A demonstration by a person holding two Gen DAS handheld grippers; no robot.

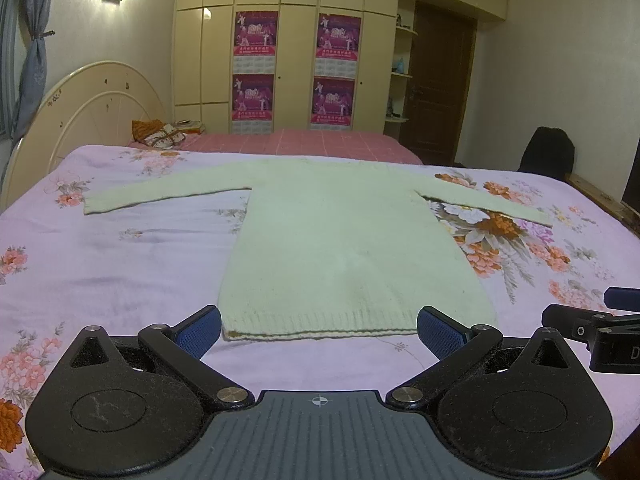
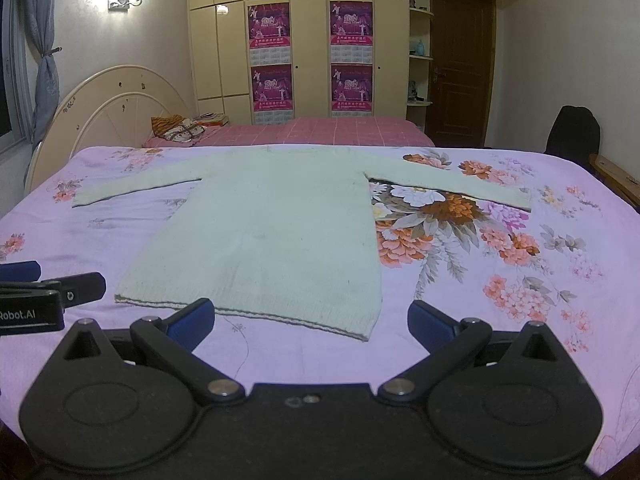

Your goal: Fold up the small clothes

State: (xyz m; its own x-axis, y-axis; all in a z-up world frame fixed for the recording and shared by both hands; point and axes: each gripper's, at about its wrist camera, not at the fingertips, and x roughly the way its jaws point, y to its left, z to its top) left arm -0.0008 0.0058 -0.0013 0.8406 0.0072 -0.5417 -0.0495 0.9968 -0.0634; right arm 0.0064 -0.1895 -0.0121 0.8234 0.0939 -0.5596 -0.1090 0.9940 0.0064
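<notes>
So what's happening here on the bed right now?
A person holds a two-finger gripper in each hand over a bed with a floral sheet. A pale knitted sweater lies flat on it, both sleeves spread out and the hem nearest the grippers. The left gripper and right gripper are both open just short of the hem, touching nothing. No fold has been made yet.

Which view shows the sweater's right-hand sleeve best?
The right wrist view: the sleeve of the sweater sits nearer frame centre, cuff fully visible. The left wrist view shows it too, further off to the side.
</notes>
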